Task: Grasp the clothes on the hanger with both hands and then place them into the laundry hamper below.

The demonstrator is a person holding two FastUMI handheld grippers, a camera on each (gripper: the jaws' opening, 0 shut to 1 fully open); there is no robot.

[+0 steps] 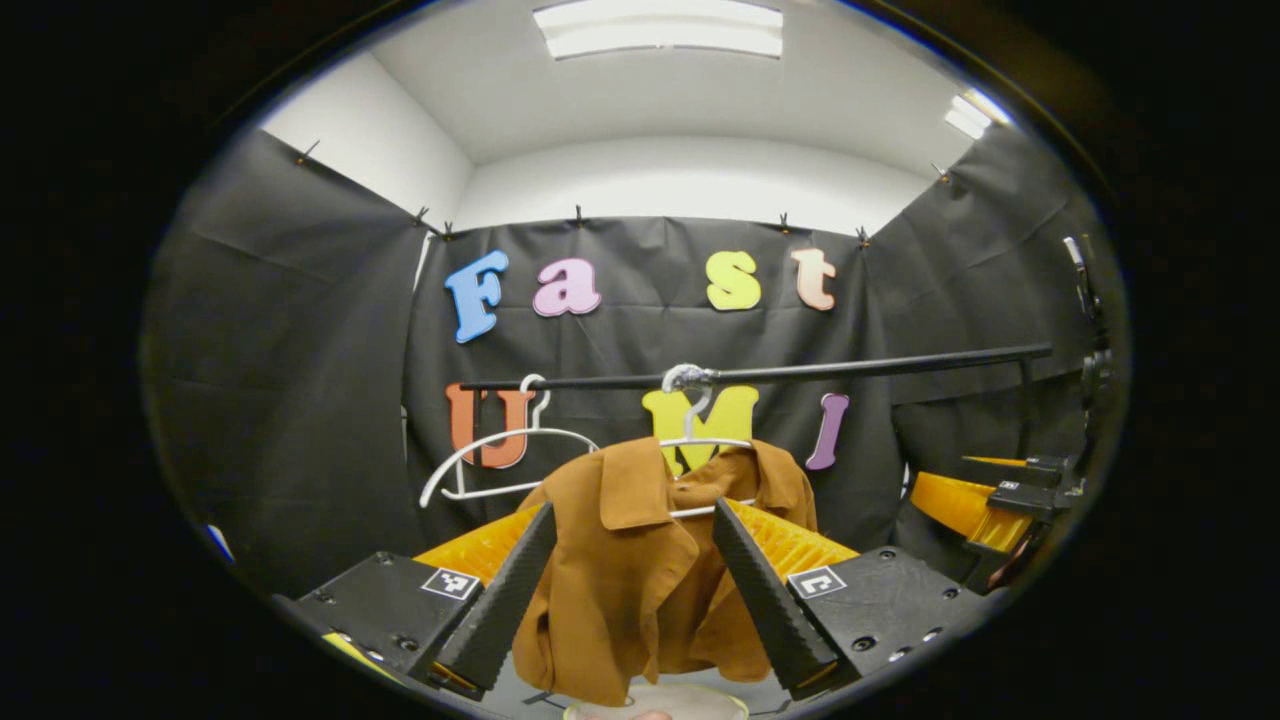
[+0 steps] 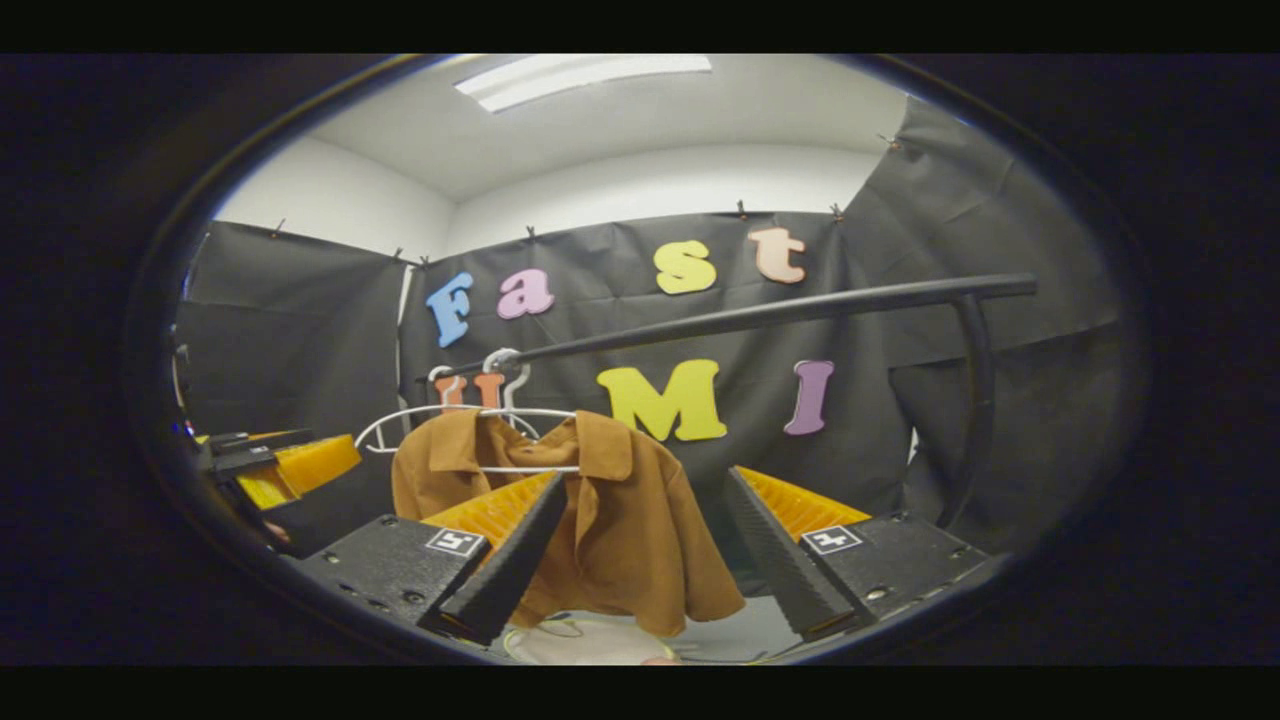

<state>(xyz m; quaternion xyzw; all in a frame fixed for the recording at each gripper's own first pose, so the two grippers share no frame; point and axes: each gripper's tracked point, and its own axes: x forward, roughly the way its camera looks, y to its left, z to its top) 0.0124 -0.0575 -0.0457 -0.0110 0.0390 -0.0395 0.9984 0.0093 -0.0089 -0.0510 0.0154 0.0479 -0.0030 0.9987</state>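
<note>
One brown shirt (image 1: pixel 640 560) of soft, matte cloth with a folded collar hangs on a white wire hanger (image 1: pixel 700 440) from the black rail (image 1: pixel 800 370). It sits at 12 o'clock between the left gripper (image 1: pixel 640 590), whose ridged black fingers (image 1: pixel 765 590) are spread apart and clear of it. The right gripper (image 2: pixel 645 560), fingers likewise spread, has it toward 11 o'clock. A second, bare hanger (image 1: pixel 500 450) hangs at 10 o'clock. A pale round hamper rim (image 1: pixel 655 705) lies below.
</note>
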